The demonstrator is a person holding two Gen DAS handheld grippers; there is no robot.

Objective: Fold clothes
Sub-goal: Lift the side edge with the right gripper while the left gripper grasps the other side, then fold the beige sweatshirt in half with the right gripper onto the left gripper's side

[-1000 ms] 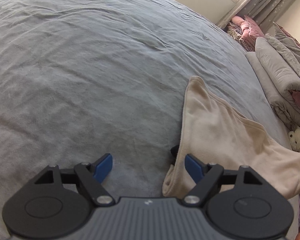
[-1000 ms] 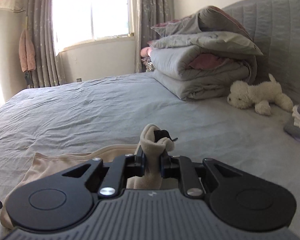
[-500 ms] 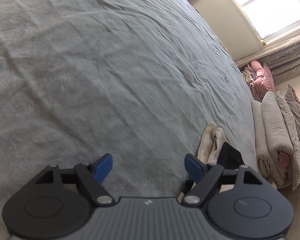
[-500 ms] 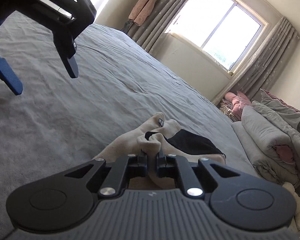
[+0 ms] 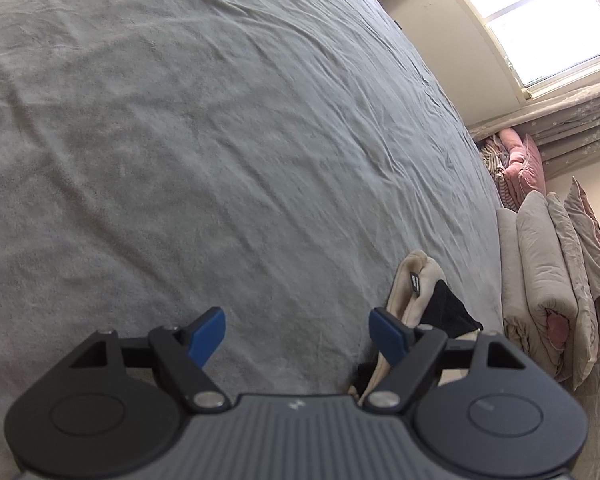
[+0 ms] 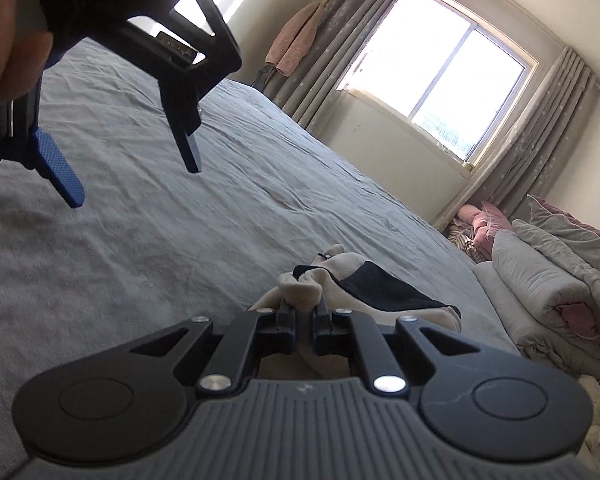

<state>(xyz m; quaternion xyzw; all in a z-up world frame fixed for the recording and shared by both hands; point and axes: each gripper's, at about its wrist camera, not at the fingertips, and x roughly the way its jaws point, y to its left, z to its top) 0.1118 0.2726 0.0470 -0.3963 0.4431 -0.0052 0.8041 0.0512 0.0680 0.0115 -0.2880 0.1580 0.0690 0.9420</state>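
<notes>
Right gripper [image 6: 305,322] pinches one beige garment [image 6: 332,280] bunched on the grey bed [image 6: 180,240] — its lower part hidden; left gripper [image 5: 296,330] hangs wide open, empty — two grippers.

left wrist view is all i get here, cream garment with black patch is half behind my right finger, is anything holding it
Observer: Yes. The right gripper is shut on a bunched fold of the cream garment.
Operator: is it lifted off the grey bedspread
Observer: Only the pinched fold stands up; the rest lies on the grey bedspread.
Operator: where's my left gripper relative to it
Observer: The left gripper hangs open above the bedspread, up and to the left of the garment, apart from it.
</notes>
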